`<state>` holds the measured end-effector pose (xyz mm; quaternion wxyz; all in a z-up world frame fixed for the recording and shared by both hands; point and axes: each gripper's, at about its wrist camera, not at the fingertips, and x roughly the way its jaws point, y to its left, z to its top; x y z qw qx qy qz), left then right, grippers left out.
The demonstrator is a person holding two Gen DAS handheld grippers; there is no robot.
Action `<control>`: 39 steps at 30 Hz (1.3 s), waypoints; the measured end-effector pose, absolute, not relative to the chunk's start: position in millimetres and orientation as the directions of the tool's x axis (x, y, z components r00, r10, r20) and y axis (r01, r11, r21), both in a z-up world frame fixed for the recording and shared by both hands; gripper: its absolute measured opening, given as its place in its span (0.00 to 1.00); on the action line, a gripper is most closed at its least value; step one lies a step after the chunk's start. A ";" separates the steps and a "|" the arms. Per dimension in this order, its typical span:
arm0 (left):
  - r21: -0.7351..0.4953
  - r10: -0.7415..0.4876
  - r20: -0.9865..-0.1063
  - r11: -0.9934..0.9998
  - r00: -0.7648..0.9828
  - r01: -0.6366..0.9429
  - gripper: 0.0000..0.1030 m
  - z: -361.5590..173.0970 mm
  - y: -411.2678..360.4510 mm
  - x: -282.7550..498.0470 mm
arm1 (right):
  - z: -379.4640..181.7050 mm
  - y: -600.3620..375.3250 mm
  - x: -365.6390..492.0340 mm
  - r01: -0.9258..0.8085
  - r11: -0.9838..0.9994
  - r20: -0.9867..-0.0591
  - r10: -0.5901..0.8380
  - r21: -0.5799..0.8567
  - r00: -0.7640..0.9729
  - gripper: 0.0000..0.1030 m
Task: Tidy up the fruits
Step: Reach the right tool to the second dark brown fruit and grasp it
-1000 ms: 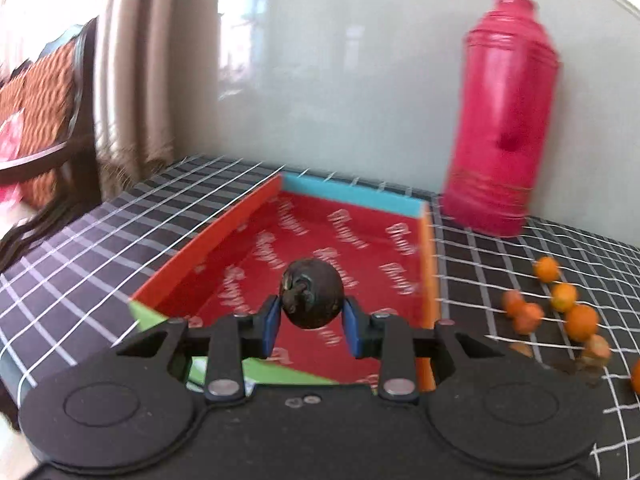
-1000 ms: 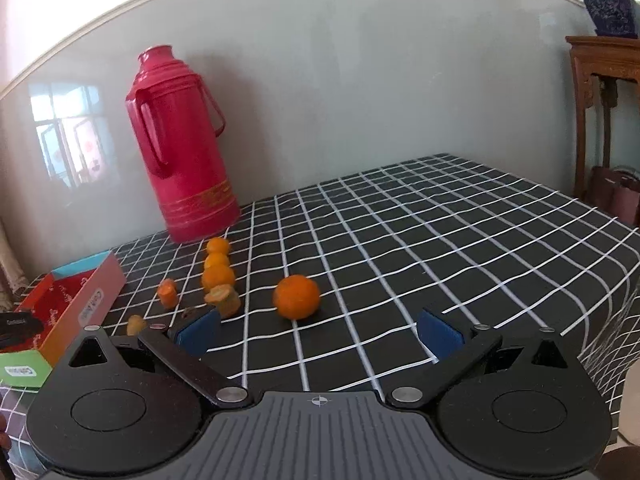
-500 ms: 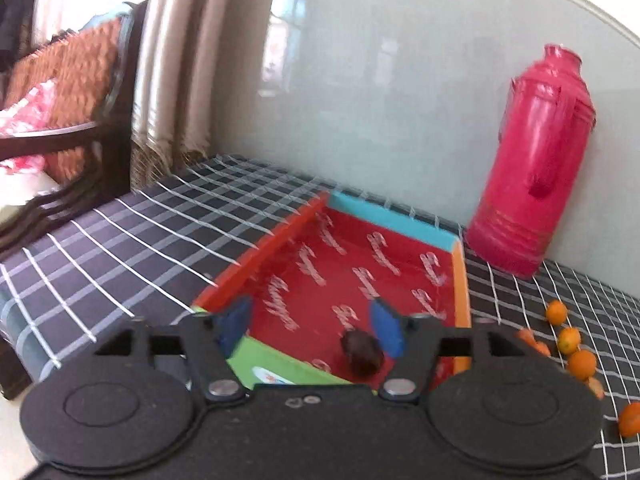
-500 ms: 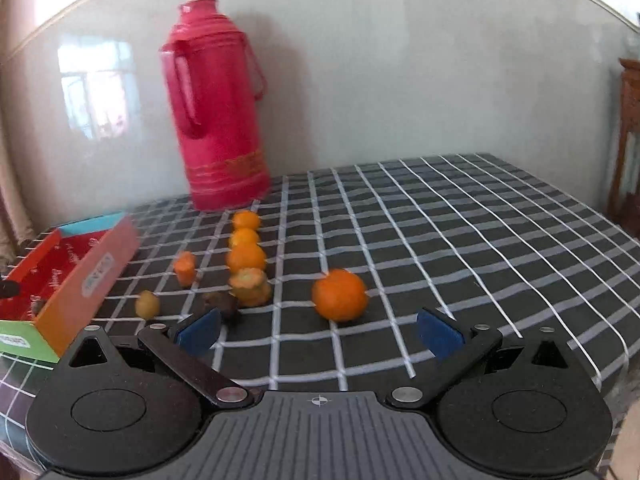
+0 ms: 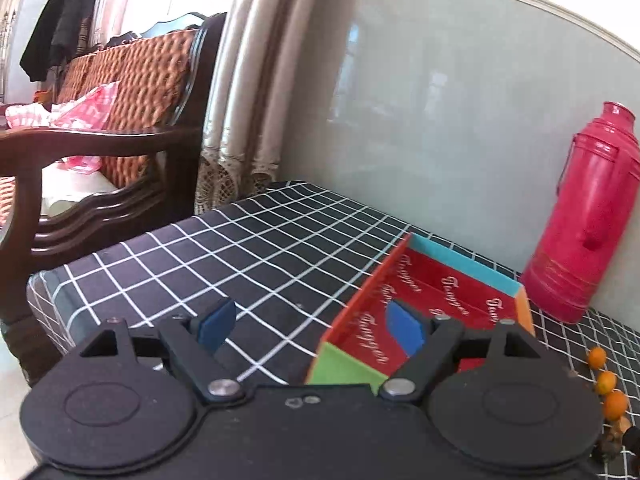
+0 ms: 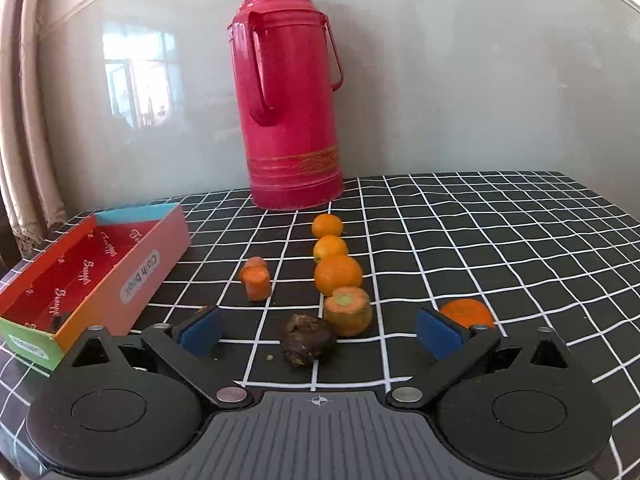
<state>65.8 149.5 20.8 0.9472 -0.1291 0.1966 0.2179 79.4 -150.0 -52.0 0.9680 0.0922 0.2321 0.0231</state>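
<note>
My left gripper is open and still widening, with nothing between its blue pads; it hangs over the near left corner of the colourful open box. In the right wrist view a dark round fruit lies in that box. My right gripper is open with its jaws closing. A second dark fruit lies on the checked cloth between them, untouched by the pads. Behind it are a carrot stub, a row of three oranges, another carrot piece, and an orange behind the right finger.
A tall red thermos stands against the wall behind the fruit, and shows at the right of the left wrist view as the thermos. A wooden armchair and a curtain stand past the table's left edge.
The left gripper opened and let the dark fruit drop into the box, then drew back to the left. The right gripper moved left up to the fruit and its jaws narrowed.
</note>
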 end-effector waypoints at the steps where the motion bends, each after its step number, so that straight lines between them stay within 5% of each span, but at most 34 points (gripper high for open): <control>1: -0.157 0.365 -0.430 0.870 0.826 -0.467 0.73 20.6 151.8 65.1 | -53.9 -149.1 83.5 0.001 0.983 -0.458 0.085 0.185 0.885 0.59; 7: -0.158 0.372 -0.434 0.865 0.821 -0.475 0.74 19.2 161.8 63.0 | -65.5 -150.3 101.9 0.038 0.974 -0.511 0.085 0.224 0.855 0.57; 10: -0.159 0.373 -0.436 0.864 0.819 -0.478 0.75 19.0 164.6 62.4 | -68.0 -146.3 106.5 0.032 0.977 -0.521 0.085 0.211 0.849 0.39; 17: -0.165 0.382 -0.439 0.855 0.813 -0.491 0.76 17.8 169.6 59.2 | -67.5 -136.9 102.5 0.004 0.983 -0.505 0.092 0.185 0.858 0.34; 23: -0.190 0.391 -0.454 0.836 0.801 -0.515 0.76 15.9 180.8 56.4 | -49.7 -129.6 87.7 -0.075 0.966 -0.393 0.171 0.248 0.903 0.32; 25: -0.188 0.397 -0.453 0.833 0.798 -0.521 0.76 15.7 182.8 55.1 | -39.2 -121.3 80.8 -0.146 0.954 -0.332 0.232 0.264 0.914 0.17; 30: -0.167 0.419 -0.449 0.828 0.789 -0.535 0.78 14.4 187.5 51.2 | -26.2 -81.9 78.3 -0.268 0.939 -0.278 0.322 0.216 0.905 0.17; 39: -0.162 0.437 -0.446 0.819 0.781 -0.551 0.78 14.3 195.9 46.3 | -49.3 -76.9 94.4 -0.223 0.956 -0.395 0.282 0.189 0.875 0.18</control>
